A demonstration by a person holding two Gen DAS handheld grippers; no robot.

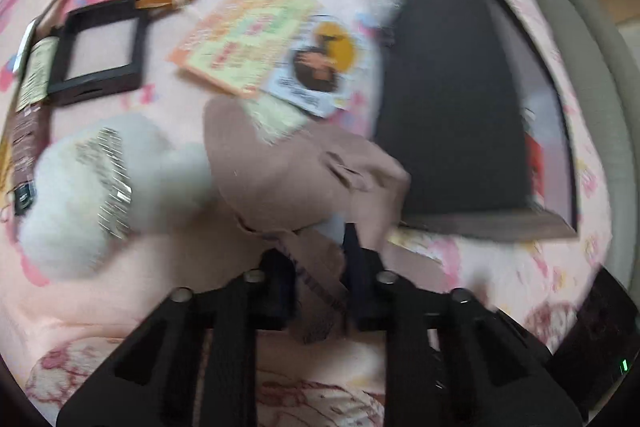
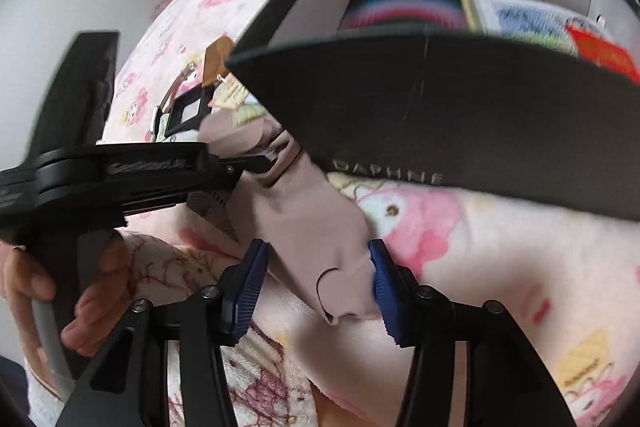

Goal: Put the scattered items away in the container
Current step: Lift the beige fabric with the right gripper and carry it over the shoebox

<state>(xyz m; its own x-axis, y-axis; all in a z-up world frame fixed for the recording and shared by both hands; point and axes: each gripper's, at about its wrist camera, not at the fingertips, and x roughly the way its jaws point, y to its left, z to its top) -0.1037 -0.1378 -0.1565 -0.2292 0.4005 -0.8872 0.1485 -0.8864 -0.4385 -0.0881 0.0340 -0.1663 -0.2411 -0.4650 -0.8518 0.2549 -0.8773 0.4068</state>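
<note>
Beige cloth (image 2: 316, 227) at lower centre, just below the black box (image 2: 440, 115): left gripper (image 1: 320, 259) seemingly pinches it, right gripper (image 2: 316, 279) spread around its end. Drooping fabric could snag the box's wall.

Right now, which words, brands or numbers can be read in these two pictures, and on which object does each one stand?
"DAPHNE": on the dark outer side of the black box, near its lower edge.
Raised logo on the left gripper: blurred, not readable.
Orange and green card: print blurred.
White card with a yellow circle: text too small.
Brown labelled tube: not readable.
Dark book in the box: title too small.
</note>
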